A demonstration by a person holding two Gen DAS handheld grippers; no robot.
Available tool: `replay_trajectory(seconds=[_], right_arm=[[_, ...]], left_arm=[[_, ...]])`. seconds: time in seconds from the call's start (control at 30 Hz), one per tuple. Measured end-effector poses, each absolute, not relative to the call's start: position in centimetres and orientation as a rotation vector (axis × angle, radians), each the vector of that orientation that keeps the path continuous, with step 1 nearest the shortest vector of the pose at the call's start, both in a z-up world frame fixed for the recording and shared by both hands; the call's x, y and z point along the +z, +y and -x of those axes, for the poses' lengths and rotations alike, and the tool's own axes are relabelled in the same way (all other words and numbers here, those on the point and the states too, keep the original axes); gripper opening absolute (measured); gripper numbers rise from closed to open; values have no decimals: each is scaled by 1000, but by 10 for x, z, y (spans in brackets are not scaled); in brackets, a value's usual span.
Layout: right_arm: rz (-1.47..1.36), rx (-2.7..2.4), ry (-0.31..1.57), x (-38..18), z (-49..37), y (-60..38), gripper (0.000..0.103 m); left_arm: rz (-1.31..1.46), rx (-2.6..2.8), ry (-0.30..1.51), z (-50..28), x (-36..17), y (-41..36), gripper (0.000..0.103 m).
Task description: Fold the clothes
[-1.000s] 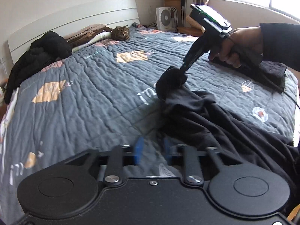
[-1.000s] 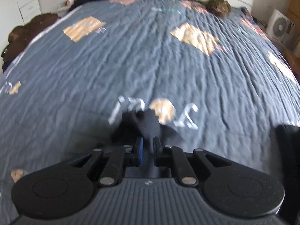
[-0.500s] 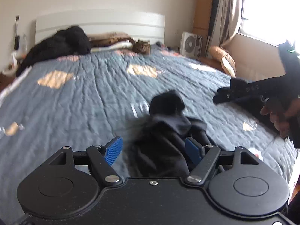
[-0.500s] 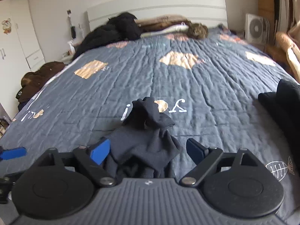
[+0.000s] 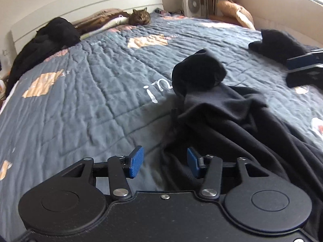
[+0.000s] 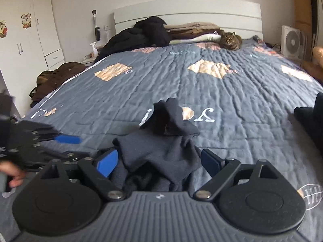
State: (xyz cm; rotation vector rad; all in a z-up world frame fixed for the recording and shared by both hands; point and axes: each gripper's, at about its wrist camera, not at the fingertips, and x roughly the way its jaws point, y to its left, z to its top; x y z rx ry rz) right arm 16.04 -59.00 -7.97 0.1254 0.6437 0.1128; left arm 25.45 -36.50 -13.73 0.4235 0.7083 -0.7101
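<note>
A black garment (image 5: 232, 121) lies crumpled on the grey quilt (image 5: 90, 100), its bunched end (image 5: 197, 74) standing up toward the headboard. My left gripper (image 5: 164, 162) hangs low over the garment's left edge. Its jaws are closing, with the cloth's edge between the blue pads (image 5: 136, 161) and no pad pressing on it. In the right wrist view my right gripper (image 6: 158, 162) stands wide open over the heaped garment (image 6: 161, 147), gripping nothing. A fingertip (image 5: 300, 61) of the right gripper shows at the right edge of the left wrist view.
A cat (image 6: 230, 40) lies by the headboard beside a pile of black coats (image 6: 145, 34) and folded blankets. Another black garment (image 5: 278, 44) sits on the bed's right side. A fan (image 6: 290, 40) stands at the right. Brown clothes (image 6: 56, 76) lie off the bed's left side.
My right gripper let go of the garment's bunched end, opened wide and drew back. My left gripper came down to the garment's left edge, opening and then narrowing.
</note>
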Motion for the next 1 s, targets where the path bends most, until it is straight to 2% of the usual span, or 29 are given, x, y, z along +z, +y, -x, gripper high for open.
replay_trajectory(seconds=[0.27, 0.37, 0.4, 0.63, 1.0], right_arm=[[-152, 179, 635, -75, -161, -587, 89], [-162, 183, 633, -73, -161, -587, 89], [-166, 181, 631, -73, -161, -588, 89], [-184, 155, 620, -71, -161, -593, 89], [-211, 168, 602, -69, -163, -592, 89]], left_arm=[[-497, -757, 780, -284, -175, -399, 46], [-462, -770, 792, -289, -181, -401, 13], [-464, -759, 789, -290, -181, -402, 6], [-495, -652, 665, -306, -153, -391, 4], [-585, -458, 499, -395, -54, -370, 3]])
